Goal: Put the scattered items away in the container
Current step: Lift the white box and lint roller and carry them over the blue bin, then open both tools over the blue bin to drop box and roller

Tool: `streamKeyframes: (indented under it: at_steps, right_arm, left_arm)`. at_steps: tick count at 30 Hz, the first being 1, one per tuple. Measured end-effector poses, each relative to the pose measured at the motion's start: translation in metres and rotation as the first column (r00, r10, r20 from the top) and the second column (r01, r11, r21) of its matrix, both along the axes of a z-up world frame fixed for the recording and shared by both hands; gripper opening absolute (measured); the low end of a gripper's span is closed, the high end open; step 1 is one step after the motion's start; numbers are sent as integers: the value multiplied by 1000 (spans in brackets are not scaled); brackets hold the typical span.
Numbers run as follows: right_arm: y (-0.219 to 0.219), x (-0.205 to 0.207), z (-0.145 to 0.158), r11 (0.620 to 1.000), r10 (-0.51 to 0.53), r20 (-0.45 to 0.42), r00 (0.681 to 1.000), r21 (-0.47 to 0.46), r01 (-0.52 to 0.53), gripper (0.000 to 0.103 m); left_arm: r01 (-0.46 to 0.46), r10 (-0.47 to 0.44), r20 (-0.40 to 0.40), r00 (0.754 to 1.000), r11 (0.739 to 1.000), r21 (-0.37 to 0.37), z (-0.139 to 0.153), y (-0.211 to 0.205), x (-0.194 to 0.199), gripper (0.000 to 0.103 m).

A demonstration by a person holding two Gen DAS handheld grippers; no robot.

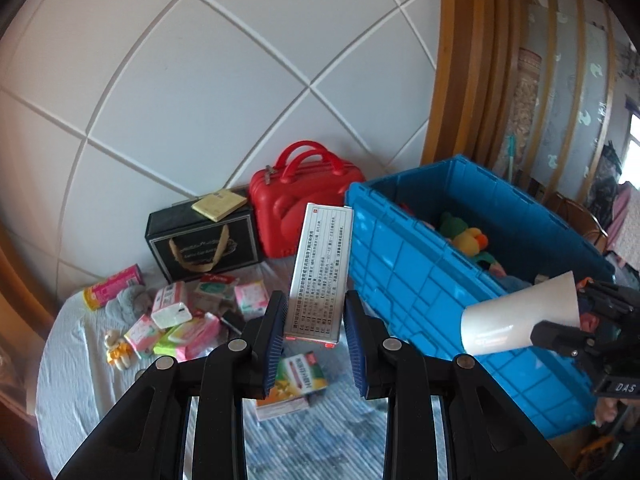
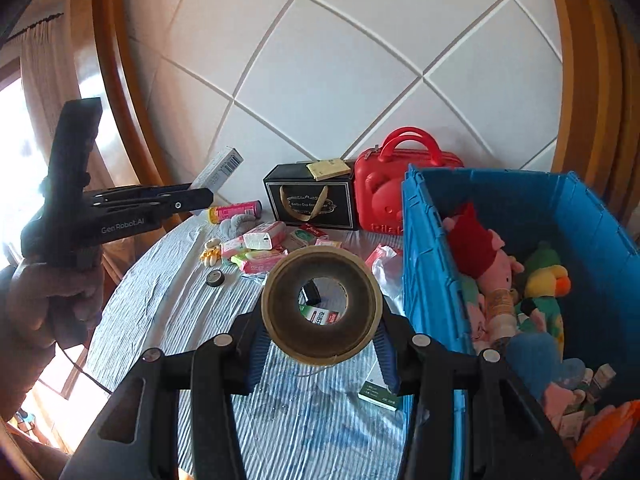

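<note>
Two items were aloft: a silver box (image 1: 320,272), upright with its long axis vertical, clamped in my left gripper (image 1: 316,334), and a tape roll (image 2: 322,306) gripped sideways by my right gripper (image 2: 320,344). The blue crate (image 1: 420,272) lay right of the box, just beside the roll, so my right hand was nearer.

a striped cloth-covered table (image 2: 288,432) carries a blue crate (image 2: 428,264), red case (image 2: 384,196), black box (image 2: 312,200) and scattered packets (image 2: 260,254).

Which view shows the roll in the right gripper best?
The left wrist view: the roll shows side-on, white and whole, over the blue crate. The right wrist view shows only its hollow end between the right gripper's fingers.
</note>
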State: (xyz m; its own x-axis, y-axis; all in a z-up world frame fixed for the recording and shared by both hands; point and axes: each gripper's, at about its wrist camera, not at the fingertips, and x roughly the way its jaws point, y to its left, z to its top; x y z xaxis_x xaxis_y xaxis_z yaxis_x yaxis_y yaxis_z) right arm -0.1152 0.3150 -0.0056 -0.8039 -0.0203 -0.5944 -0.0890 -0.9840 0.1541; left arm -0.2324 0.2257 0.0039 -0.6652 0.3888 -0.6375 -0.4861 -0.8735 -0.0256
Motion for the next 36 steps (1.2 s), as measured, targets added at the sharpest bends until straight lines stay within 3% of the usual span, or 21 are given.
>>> streamKeyframes:
  at_steps: [9, 20, 36]
  right_arm:
    - [63, 55, 30, 989, -146, -75, 986, 20, 148, 44]
    - [135, 100, 22, 953, -304, -42, 952, 4, 304, 44]
    - [222, 125, 14, 872, -489, 2, 873, 31, 488, 44]
  left_arm:
    - [174, -174, -52, 983, 985, 0, 35, 114, 6, 28]
    - [312, -313, -42, 949, 950, -24, 37, 228, 9, 28]
    - [366, -367, -30, 930, 930, -37, 41, 335, -9, 29]
